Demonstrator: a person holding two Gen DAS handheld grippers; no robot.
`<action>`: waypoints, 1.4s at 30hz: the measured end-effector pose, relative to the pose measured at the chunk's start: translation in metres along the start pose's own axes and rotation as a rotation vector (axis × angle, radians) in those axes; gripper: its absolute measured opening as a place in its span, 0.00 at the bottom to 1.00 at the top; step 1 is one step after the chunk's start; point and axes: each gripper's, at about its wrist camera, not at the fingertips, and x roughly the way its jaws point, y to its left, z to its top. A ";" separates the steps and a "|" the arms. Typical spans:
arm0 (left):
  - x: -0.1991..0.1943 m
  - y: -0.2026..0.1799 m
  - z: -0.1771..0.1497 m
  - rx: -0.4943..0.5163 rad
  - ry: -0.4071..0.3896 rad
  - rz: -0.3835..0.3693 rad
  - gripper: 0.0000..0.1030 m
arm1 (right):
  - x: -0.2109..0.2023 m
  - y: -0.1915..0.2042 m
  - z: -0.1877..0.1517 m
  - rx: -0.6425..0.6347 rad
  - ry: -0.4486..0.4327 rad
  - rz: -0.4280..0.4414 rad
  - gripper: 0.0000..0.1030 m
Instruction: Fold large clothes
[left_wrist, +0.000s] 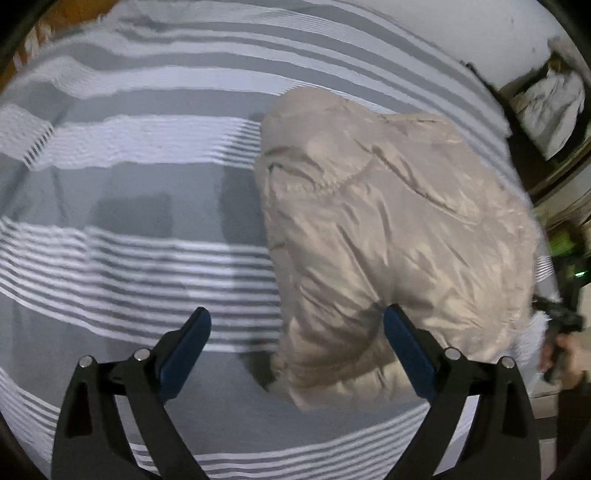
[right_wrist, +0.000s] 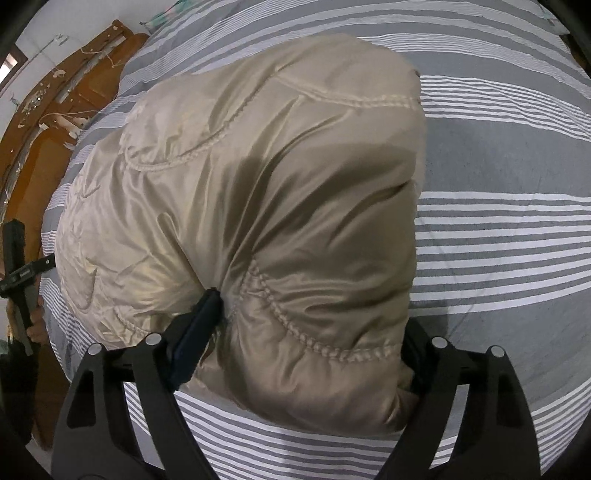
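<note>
Right gripper (right_wrist: 306, 332) straddles the near bulge of the beige padded jacket (right_wrist: 258, 206): its left blue pad (right_wrist: 201, 325) presses into a crease in the fabric, while the right finger is hidden behind the bulge at about four o'clock, so a wide clamp on the jacket is what shows. Seen from the right wrist, the jacket lies bunched in a thick, shiny mound in the middle of the grey-and-white striped bedcover (right_wrist: 498, 229), with rope-like quilting seams curving over it. A wooden headboard (right_wrist: 44, 155) runs along the edge from nine to eleven o'clock. Left gripper (left_wrist: 297, 343) hangs with its jaws wide apart and nothing pinched between them; the right pad sits in front of the jacket's lower edge, the left pad over bare striped bedcover. From the left wrist the jacket fills the frame from one to five o'clock, and a person's hand (left_wrist: 565, 358) grips a dark handle at four o'clock.
</note>
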 end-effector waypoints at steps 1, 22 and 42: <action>0.001 0.003 -0.003 -0.016 0.008 -0.051 0.92 | -0.004 -0.001 -0.002 0.001 0.000 0.001 0.83; 0.043 -0.033 -0.003 0.064 0.068 -0.142 0.94 | -0.002 -0.016 -0.004 0.009 0.005 0.029 0.85; 0.059 -0.110 -0.006 0.159 0.042 0.159 0.69 | -0.019 0.002 -0.013 -0.009 -0.044 -0.047 0.54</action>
